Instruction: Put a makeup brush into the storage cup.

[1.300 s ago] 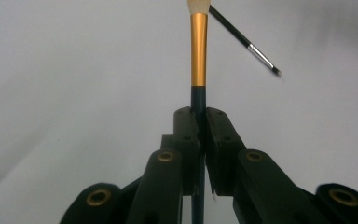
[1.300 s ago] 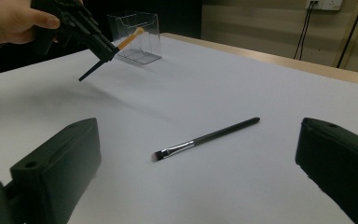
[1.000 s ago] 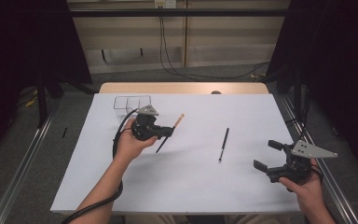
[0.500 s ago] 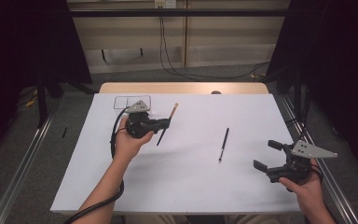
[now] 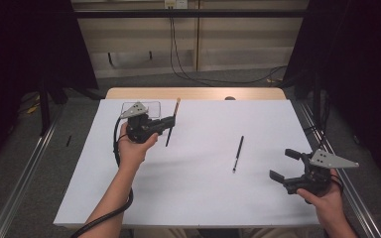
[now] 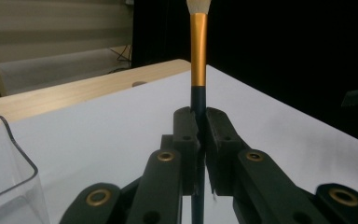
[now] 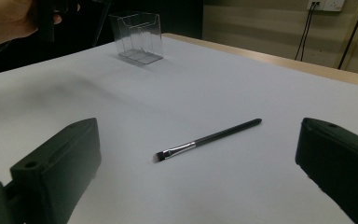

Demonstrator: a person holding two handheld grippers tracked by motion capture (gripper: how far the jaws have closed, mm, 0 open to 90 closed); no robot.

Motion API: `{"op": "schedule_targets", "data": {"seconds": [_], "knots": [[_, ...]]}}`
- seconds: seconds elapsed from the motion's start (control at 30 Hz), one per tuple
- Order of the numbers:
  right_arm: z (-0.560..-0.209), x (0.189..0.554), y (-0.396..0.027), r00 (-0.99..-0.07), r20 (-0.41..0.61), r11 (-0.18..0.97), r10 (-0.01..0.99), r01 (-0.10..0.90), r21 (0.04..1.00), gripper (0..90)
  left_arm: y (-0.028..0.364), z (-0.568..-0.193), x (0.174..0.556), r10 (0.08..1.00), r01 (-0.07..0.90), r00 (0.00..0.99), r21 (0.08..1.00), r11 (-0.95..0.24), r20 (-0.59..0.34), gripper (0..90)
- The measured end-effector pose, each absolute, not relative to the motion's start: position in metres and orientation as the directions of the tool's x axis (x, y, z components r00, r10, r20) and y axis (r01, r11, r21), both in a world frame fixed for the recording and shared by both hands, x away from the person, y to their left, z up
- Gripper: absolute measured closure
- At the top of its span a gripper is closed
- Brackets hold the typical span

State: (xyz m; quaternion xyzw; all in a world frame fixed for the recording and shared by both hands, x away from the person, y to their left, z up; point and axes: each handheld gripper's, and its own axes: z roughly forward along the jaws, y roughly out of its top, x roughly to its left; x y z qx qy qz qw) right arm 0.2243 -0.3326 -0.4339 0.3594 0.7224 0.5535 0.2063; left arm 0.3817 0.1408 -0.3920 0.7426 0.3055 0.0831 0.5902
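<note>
While the left gripper [image 5: 164, 122] clamps the gold-banded brush [image 5: 172, 120] bristles-up toward the table's far edge, the clear box [image 5: 154, 105] sits just beside it, and the right gripper [image 5: 284, 165] gapes wide near the black brush [image 5: 237, 153].

brush [image 6: 198, 51]: glossy gold metal ferrule | box [image 7: 137, 37]: clear glossy plastic | table [image 5: 198, 198]: matt white, bare wood edge

A recording lab: a white-topped desk [image 5: 193, 198] flanked by metal rails [image 5: 25, 173], black curtains [image 5: 357, 64] at either side, cables [image 5: 188, 64] trailing from a wall socket [image 5: 174, 4].
</note>
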Motion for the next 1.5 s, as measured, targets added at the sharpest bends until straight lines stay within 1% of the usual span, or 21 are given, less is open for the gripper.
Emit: {"op": "schedule_targets", "data": {"seconds": [0.47,0.8,1.5], "knots": [[-0.433,0.224,-0.332,-0.659,0.099,0.13,0.745,0.289,0.948,0.0,0.15,-0.381,0.386,0.591,0.315,0.77,0.949,-0.025,-0.24,83.9],[-0.433,0.224,-0.332,-0.661,0.097,0.132,0.744,0.287,0.949,0.0,0.152,-0.375,0.39,0.626,0.284,0.749,0.959,-0.008,-0.217,83.8],[-0.434,0.224,-0.332,-0.661,0.099,0.131,0.744,0.29,0.948,0.0,0.157,-0.362,0.399,0.665,0.251,0.72,0.968,0.018,-0.199,83.8]]}}
